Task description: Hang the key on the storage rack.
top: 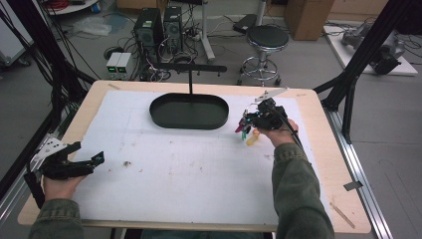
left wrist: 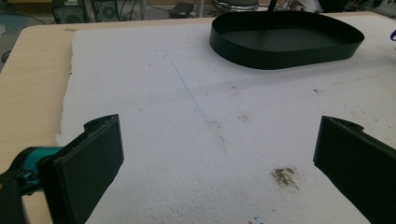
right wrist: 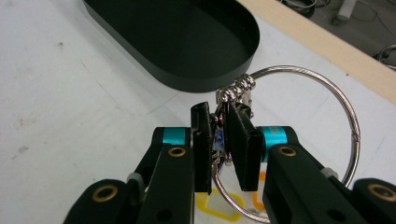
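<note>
A large metal key ring (right wrist: 348,109) carries several small coloured clips: purple, green and yellow ones (top: 250,134) hang in the high view, and a yellow one (right wrist: 219,208) lies below the jaws. My right gripper (right wrist: 219,112) is shut on the cluster of clips where they join the ring, just right of the black oval tray (top: 189,122); in the high view it (top: 248,120) sits at the mat's right side. My left gripper (top: 88,152) rests at the table's left edge, jaws wide open (left wrist: 219,135) with nothing between them.
The tray (left wrist: 285,49) has a thin black post with a crossbar (top: 191,68) rising behind it. A white mat (top: 174,169) with small stains covers most of the wooden table (top: 338,164). A stool (top: 266,40) and computer cases stand beyond the far edge.
</note>
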The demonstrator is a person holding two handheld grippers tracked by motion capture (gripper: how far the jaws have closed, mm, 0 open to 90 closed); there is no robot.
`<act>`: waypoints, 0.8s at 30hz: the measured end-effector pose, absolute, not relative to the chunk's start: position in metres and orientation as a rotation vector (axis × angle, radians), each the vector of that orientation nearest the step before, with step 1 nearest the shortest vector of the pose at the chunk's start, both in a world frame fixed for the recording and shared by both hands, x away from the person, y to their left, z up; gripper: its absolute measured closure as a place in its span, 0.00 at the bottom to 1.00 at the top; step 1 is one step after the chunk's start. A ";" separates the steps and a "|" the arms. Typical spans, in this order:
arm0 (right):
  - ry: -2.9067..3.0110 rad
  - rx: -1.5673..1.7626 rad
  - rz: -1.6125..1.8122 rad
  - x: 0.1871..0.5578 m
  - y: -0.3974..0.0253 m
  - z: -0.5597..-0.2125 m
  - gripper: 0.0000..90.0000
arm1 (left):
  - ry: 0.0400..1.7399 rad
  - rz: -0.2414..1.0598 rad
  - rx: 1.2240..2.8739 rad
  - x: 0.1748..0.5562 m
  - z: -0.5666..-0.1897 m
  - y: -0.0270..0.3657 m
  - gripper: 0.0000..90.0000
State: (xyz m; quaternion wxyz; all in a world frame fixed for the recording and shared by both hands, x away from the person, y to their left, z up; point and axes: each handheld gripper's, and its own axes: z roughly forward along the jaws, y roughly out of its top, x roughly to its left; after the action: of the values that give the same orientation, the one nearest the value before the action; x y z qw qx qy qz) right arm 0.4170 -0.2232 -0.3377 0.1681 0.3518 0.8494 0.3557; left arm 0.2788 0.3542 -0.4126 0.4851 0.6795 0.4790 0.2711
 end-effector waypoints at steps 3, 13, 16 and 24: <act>2.402 0.991 1.022 0.416 -0.222 -0.328 0.89 | 1.165 0.660 1.653 0.279 -0.413 0.354 0.02; 2.376 0.957 1.037 0.420 -0.211 -0.305 0.89 | 1.164 0.659 1.652 0.279 -0.414 0.355 0.02; 2.373 0.949 1.032 0.422 -0.206 -0.300 0.89 | 1.165 0.658 1.651 0.279 -0.414 0.355 0.02; 2.373 0.923 1.043 0.427 -0.195 -0.288 0.89 | 1.164 0.658 1.647 0.279 -0.414 0.355 0.02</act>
State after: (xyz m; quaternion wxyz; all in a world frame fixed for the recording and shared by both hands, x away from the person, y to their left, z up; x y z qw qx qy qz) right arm 0.4273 -0.1948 -0.2884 0.1940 0.3292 0.8460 0.3717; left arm 0.2793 0.3551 -0.4142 0.4882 0.6776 0.4788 0.2706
